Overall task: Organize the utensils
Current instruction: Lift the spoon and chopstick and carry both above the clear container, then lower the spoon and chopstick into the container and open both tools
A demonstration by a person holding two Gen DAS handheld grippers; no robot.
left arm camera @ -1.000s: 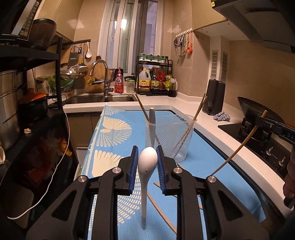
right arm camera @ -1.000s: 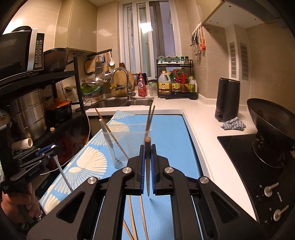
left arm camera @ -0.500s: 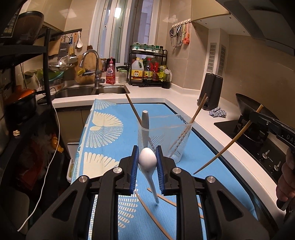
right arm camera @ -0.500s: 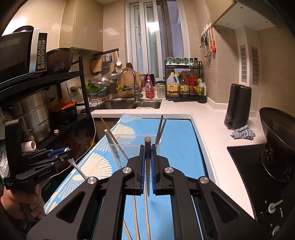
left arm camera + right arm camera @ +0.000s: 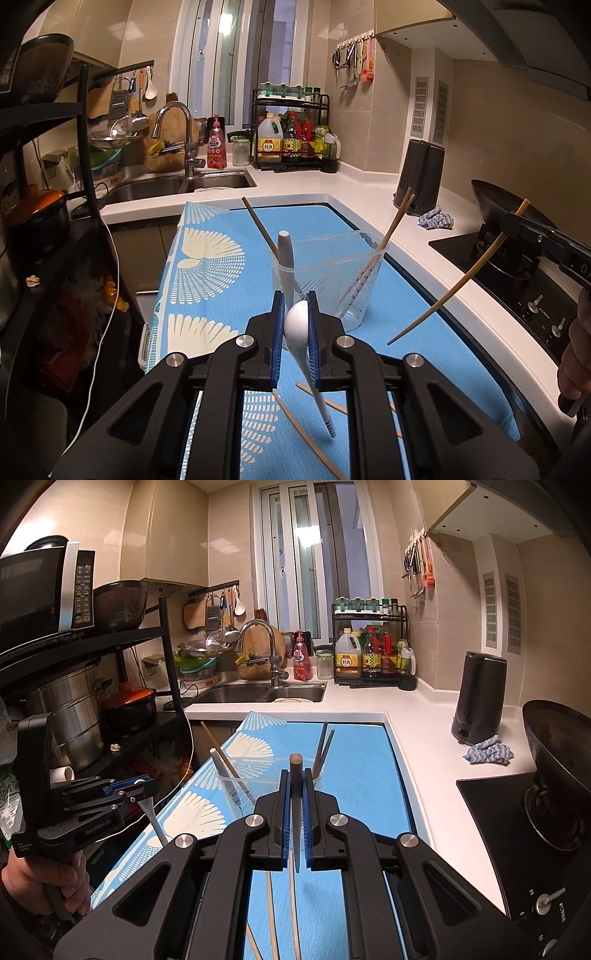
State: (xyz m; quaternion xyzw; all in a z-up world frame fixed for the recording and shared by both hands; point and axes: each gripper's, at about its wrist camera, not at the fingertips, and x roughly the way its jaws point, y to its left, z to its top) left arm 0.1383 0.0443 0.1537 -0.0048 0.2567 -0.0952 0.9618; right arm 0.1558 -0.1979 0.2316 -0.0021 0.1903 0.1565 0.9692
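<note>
A clear plastic cup (image 5: 328, 280) stands on the blue mat (image 5: 207, 280); it holds a white spoon (image 5: 285, 258) and several wooden chopsticks (image 5: 384, 243). My left gripper (image 5: 295, 325) is shut on a second white spoon (image 5: 297, 325) by its bowl, handle hanging down, just in front of the cup. My right gripper (image 5: 295, 801) is shut on a wooden chopstick (image 5: 295, 768) and holds it above the mat, short of the cup (image 5: 240, 786). That chopstick also shows in the left wrist view (image 5: 454, 280). Loose chopsticks (image 5: 303, 432) lie on the mat.
A sink (image 5: 258, 694) and a bottle rack (image 5: 369, 657) are at the back. A black kettle (image 5: 476, 698), a cloth (image 5: 487, 753), a wok (image 5: 561, 746) and the hob (image 5: 517, 830) are on the right. A shelf with pots (image 5: 74, 709) stands at the left.
My left gripper has come closer to the cup with the spoon, whose handle now tilts right. My right gripper has drawn back a little, still holding its chopstick.
</note>
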